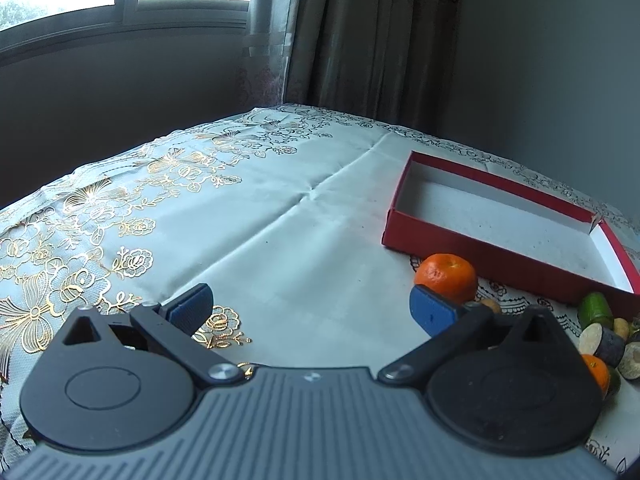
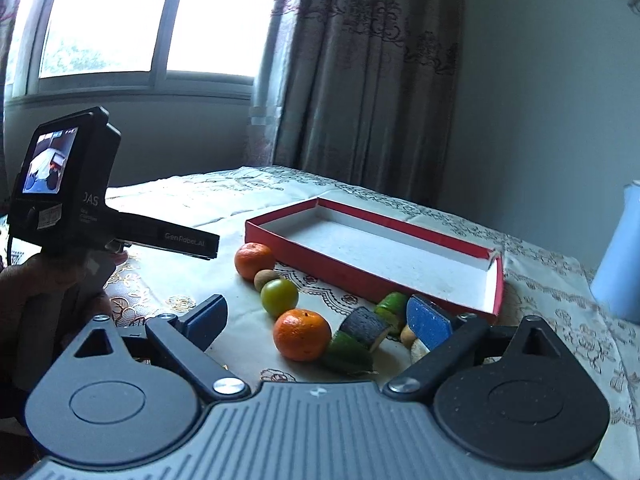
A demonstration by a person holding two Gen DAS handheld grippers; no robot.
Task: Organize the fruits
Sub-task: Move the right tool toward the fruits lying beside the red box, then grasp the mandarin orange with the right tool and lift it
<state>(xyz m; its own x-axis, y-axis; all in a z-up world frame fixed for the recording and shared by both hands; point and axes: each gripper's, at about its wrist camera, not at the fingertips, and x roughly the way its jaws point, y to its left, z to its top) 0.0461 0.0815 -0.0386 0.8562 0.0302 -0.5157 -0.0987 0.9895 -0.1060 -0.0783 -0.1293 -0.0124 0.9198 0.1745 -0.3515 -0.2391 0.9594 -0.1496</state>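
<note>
The red box [image 2: 372,280] sat empty on the cloth-covered surface [image 1: 280,220], its white floor bare, so as far as I could judge the sorting had not properly begun. The fruit lay in a loose row along the box's near side, all of it outside: a far orange [image 2: 254,259], a small brown fruit [image 2: 266,275] touching it, a green round fruit [image 2: 279,297], then a near orange [image 2: 302,334], and beside that a jumble of cut pieces, green and dark-skinned [image 2: 366,326], close to the box's near wall.

The right tool [image 2: 320,322] stood spread wide, nothing between its blue pads [image 2: 428,320], with the near orange and the cut pieces lying just ahead in the gap. The left tool [image 1: 310,310] was likewise spread and empty, hovering over bare cloth with the far orange [image 1: 446,280] just past its right-hand pad. A hand [image 2: 44,284] gripped its handle.

It looked like the approach to a first pick, most likely by the right tool. The next move, I reckoned, called for lowering the pads either side of the near orange, closing gently so it would not roll away, then lifting it clear of the box's wall and setting it inside
</note>
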